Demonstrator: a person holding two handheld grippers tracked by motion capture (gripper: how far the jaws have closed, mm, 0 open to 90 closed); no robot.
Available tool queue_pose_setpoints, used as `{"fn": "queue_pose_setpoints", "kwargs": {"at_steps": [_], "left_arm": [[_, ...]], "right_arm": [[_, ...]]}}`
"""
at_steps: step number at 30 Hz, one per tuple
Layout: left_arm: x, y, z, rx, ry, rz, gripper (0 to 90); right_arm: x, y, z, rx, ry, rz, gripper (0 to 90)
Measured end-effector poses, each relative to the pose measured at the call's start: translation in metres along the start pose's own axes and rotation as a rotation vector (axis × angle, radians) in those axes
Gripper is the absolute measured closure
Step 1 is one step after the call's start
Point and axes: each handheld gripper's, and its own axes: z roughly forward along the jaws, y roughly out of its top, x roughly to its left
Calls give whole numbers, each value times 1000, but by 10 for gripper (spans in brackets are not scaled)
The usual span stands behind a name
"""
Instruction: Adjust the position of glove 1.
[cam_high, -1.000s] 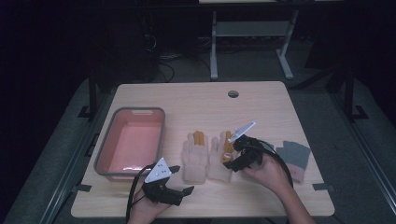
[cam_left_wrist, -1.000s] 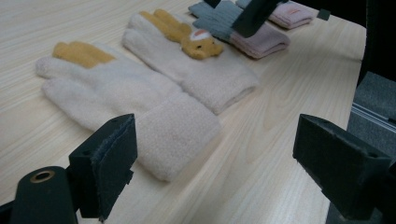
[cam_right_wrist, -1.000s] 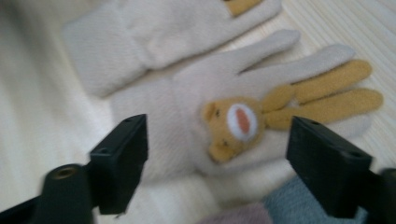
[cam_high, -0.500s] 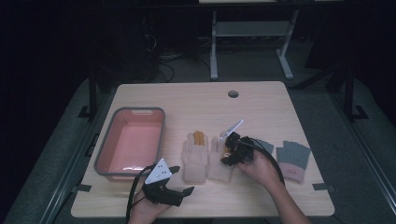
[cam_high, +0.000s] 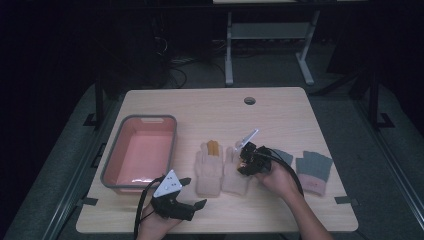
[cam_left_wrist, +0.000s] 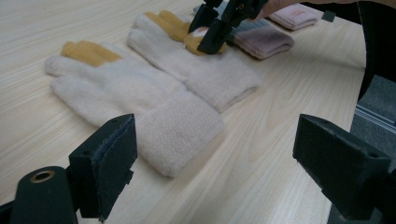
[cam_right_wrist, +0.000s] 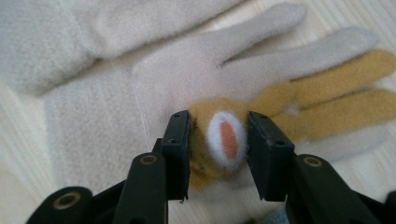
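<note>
Right of the pink tub (cam_high: 107, 172), right gripper (cam_right_wrist: 218, 140) pinching the cream glove's (cam_right_wrist: 154, 93) orange patch (cam_right_wrist: 224, 135); left gripper (cam_left_wrist: 215, 163) spread, nearer the tub.

Cream glove (cam_right_wrist: 140, 88) with mustard fingers, flat on table

The right claw (cam_high: 246, 161) is pinched nearly closed, while the left claw (cam_high: 192, 192) gapes wide.
</note>
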Motion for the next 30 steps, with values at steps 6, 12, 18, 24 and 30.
{"fn": "queue_pose_setpoints", "kwargs": {"at_steps": [6, 12, 18, 24, 30], "left_arm": [[1, 0, -2, -14, 0, -11, 137], [2, 0, -3, -28, -2, -17, 137], [2, 0, -4, -40, 2, -13, 137], [2, 1, -5, -43, 15, -8, 137], [1, 2, -6, -48, 17, -4, 137]], "right_arm": [[0, 1, -11, -27, 8, -17, 630], [3, 3, -27, -52, 3, -36, 632], [9, 11, -41, -73, 0, -71, 635], [18, 25, -53, -96, 13, -111, 636], [27, 43, -52, -106, 21, -154, 636]]}}
